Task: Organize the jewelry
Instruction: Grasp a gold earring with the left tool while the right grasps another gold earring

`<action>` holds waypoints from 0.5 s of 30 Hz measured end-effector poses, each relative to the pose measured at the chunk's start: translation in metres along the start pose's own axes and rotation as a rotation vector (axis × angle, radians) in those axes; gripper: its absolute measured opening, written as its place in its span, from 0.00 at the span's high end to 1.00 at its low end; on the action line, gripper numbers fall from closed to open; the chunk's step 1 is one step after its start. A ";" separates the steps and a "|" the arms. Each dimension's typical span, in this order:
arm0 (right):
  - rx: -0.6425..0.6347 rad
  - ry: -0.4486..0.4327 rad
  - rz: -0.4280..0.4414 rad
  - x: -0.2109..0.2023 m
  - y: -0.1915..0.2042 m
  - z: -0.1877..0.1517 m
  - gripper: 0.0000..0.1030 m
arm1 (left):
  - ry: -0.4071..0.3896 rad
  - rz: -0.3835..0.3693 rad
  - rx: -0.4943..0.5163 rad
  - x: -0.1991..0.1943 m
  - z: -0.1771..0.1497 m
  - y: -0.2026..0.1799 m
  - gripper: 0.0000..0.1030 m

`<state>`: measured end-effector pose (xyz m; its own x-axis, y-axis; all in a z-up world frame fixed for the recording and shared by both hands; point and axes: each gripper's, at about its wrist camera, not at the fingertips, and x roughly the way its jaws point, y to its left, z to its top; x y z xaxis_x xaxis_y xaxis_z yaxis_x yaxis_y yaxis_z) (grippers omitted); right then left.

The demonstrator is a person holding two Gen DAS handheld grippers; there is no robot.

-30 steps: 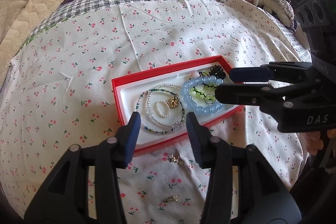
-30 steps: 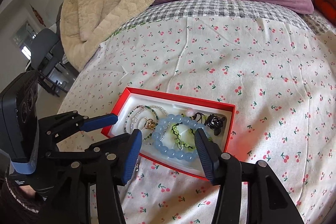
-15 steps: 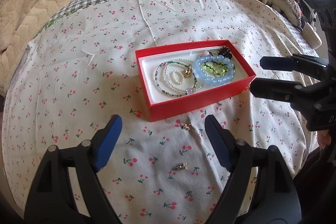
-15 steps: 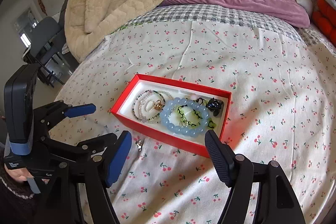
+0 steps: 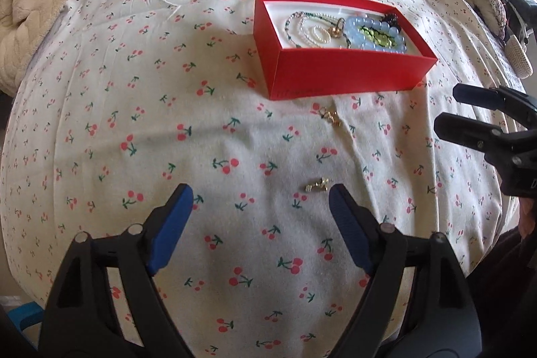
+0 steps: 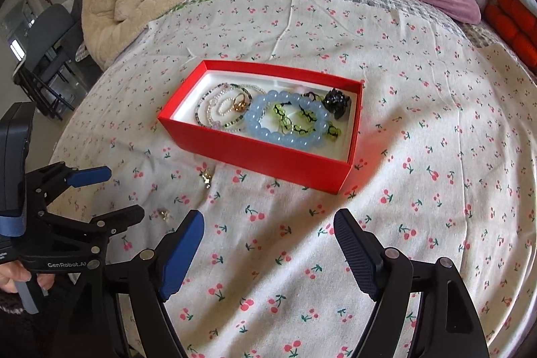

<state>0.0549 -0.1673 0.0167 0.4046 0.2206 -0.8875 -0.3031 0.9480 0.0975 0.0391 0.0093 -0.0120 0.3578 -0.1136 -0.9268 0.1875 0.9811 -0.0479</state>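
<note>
You see 2 bright, daylit fisheye views: edges bow and darken, soft shadows lie beneath the red box (image 6: 268, 153), and focus stays sharp.

Red box (image 6: 268, 156): one. Blue bead bracelet (image 6: 285, 118): one, inside it. Green bead bracelet (image 6: 295, 123): one. Black ornament (image 6: 336, 101): one. Thin beaded strands (image 6: 214, 104): count unclear, tangled. Gold ring (image 6: 241, 101): one. Loose gold pieces on the sheet: two, one nearer the box (image 5: 332, 117), one farther (image 5: 317, 184). Grippers: two.
</note>
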 end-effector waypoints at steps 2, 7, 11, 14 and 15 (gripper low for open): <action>-0.003 0.015 -0.006 0.004 0.001 -0.003 0.21 | -0.010 -0.002 0.014 0.001 -0.006 -0.004 0.19; -0.012 0.035 -0.013 0.010 0.001 -0.007 0.21 | -0.004 -0.057 0.054 0.009 -0.013 -0.015 0.30; -0.015 0.040 -0.016 0.012 0.002 -0.007 0.21 | -0.013 -0.063 0.097 0.016 -0.015 -0.025 0.48; -0.016 0.041 -0.015 0.012 0.002 -0.007 0.21 | -0.033 -0.066 0.111 0.019 -0.013 -0.029 0.54; -0.016 0.041 -0.015 0.013 0.002 -0.006 0.21 | -0.038 -0.069 0.113 0.021 -0.012 -0.029 0.55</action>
<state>0.0539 -0.1638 0.0024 0.3736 0.1963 -0.9066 -0.3110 0.9473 0.0770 0.0296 -0.0196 -0.0344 0.3749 -0.1881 -0.9078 0.3142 0.9470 -0.0665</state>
